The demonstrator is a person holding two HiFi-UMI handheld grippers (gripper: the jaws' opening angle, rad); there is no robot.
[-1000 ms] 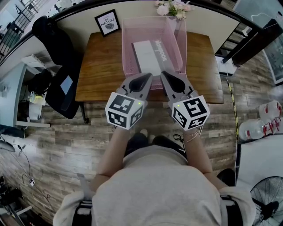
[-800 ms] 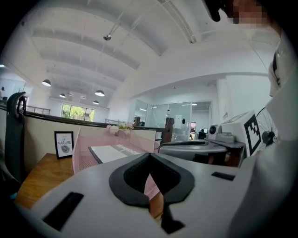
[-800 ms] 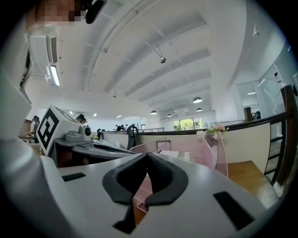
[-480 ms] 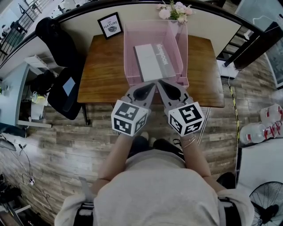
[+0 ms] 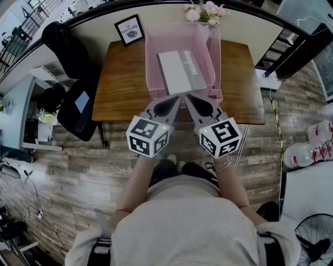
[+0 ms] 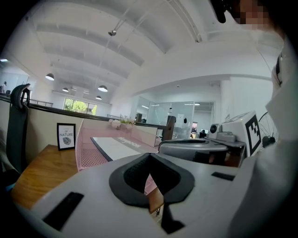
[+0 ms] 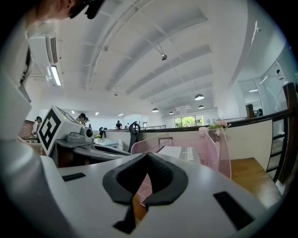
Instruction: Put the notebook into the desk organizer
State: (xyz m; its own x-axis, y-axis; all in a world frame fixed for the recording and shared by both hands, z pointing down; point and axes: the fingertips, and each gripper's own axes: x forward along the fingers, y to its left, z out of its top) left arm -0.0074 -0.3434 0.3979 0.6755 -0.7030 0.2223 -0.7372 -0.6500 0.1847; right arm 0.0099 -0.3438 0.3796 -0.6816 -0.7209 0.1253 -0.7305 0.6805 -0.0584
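At the far left we see a black chair (image 5: 67,52) with dark cloth over it, standing off the table's corner. The wooden table (image 5: 122,83) carries a small framed print (image 5: 129,29) at its back left, upright against the wall.

Right of the print stands the pink mesh organizer (image 5: 154,62), open at the top. The notebook (image 5: 179,70) lies flat inside it on the floor of the tray, pale cover up, with its printed grey strip along the right side. Nothing touches the notebook.

We hold both grippers low over the table's near edge, their tips pointing at the organizer's front wall and close to each other. The left gripper (image 5: 173,100) has its jaws together with nothing between them; its own view shows the pads (image 6: 132,174) meeting at the tip, with the organizer and notebook (image 6: 116,146) beyond. The right gripper (image 5: 190,98) is likewise closed and empty, and its pads (image 7: 160,174) meet at the tip.

Flowers (image 5: 205,10) sit just behind the organizer's back right corner. Water bottles (image 5: 307,150) lie on the floor far right.
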